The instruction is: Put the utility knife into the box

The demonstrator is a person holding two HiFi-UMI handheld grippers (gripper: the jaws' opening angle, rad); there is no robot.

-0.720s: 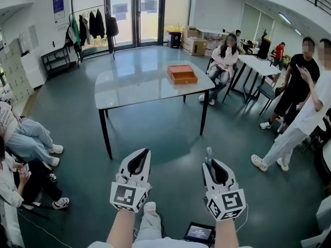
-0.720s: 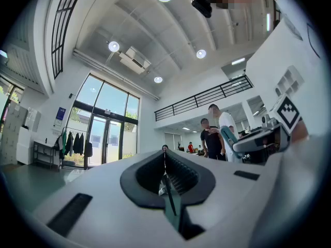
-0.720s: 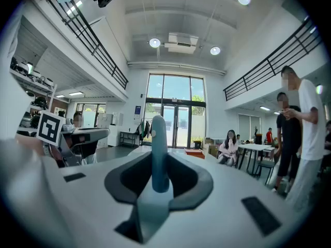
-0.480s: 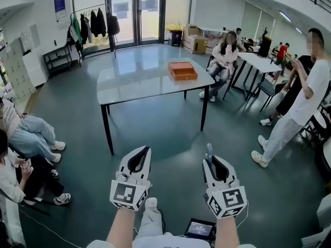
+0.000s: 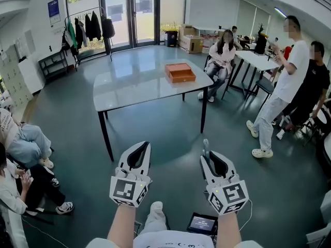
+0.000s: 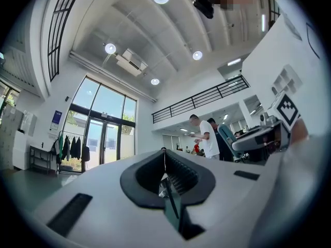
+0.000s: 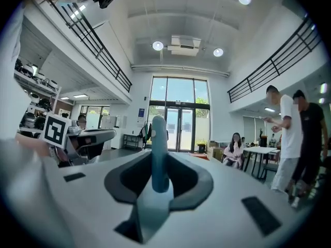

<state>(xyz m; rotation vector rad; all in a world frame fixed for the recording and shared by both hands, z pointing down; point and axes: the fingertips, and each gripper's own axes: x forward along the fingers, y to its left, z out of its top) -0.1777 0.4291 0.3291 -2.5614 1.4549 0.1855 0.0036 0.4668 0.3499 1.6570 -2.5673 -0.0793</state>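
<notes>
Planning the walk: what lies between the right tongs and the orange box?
Bare floor, then the table bearing the box; the head view shows it.

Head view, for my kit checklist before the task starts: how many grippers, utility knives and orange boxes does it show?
Grippers: 2 (left gripper, right gripper)
Utility knife: 1, held in the right gripper
Orange box: 1, on the table
Total: 4

A glass-topped bench (image 5: 129, 84) stands mid-frame; coats (image 5: 93, 26) hang upper left, a person in white (image 5: 288, 61) stands right, a tablet (image 5: 202, 223) lies bottom centre
</notes>
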